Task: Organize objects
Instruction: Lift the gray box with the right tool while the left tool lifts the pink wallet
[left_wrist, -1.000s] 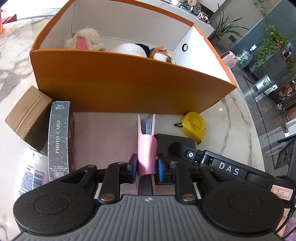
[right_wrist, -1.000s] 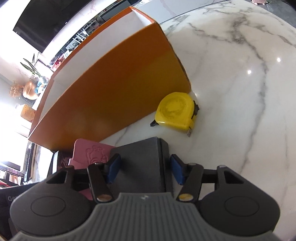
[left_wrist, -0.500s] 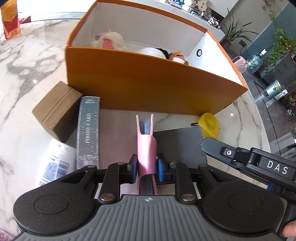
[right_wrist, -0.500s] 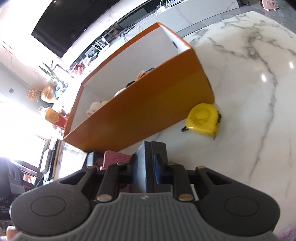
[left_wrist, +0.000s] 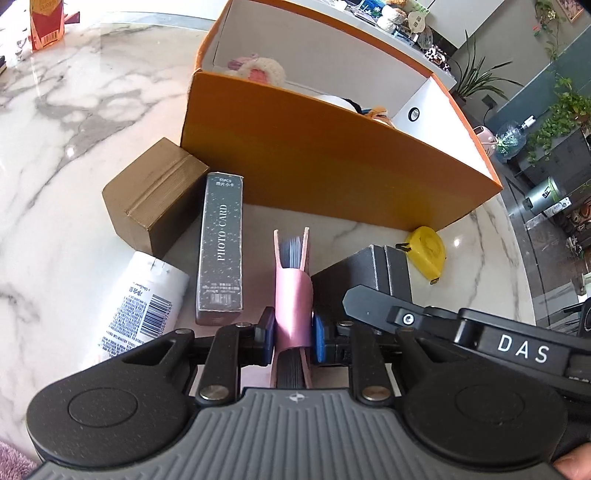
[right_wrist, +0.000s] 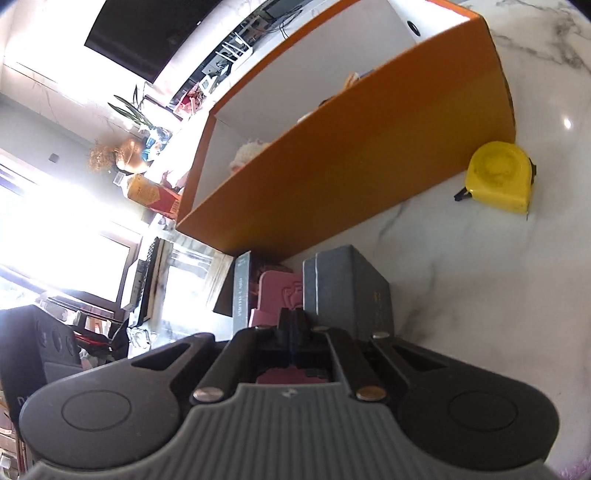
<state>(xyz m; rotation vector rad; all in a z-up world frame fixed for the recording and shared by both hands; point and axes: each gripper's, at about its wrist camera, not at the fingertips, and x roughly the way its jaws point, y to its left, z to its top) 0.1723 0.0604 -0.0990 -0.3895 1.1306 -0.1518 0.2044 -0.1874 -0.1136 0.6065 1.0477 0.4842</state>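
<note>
My left wrist view looks steeply down along its hand-held gripper (left_wrist: 292, 334) onto the desk (left_wrist: 66, 155), close to the pink album (left_wrist: 291, 291) it rides on. My right wrist view, lower and flatter, faces the orange box (right_wrist: 369, 162) from its long side. Both views share the orange box (left_wrist: 332, 170), yellow tape measure (left_wrist: 428, 254) (right_wrist: 498, 177), dark box (left_wrist: 373, 269) (right_wrist: 347, 291) and pink album (right_wrist: 277, 291).

Showing glossy, veined marble on the table (left_wrist: 66, 122), catching bright glints at the left of the frame. Looking like matt cardboard on the orange box (left_wrist: 325, 166) and rough brown corrugated board on the small carton (left_wrist: 147, 199). Appearing smooth yellow plastic on the tape measure (right_wrist: 498, 177) and speckled dark card on the photo-card box (left_wrist: 221, 251).
</note>
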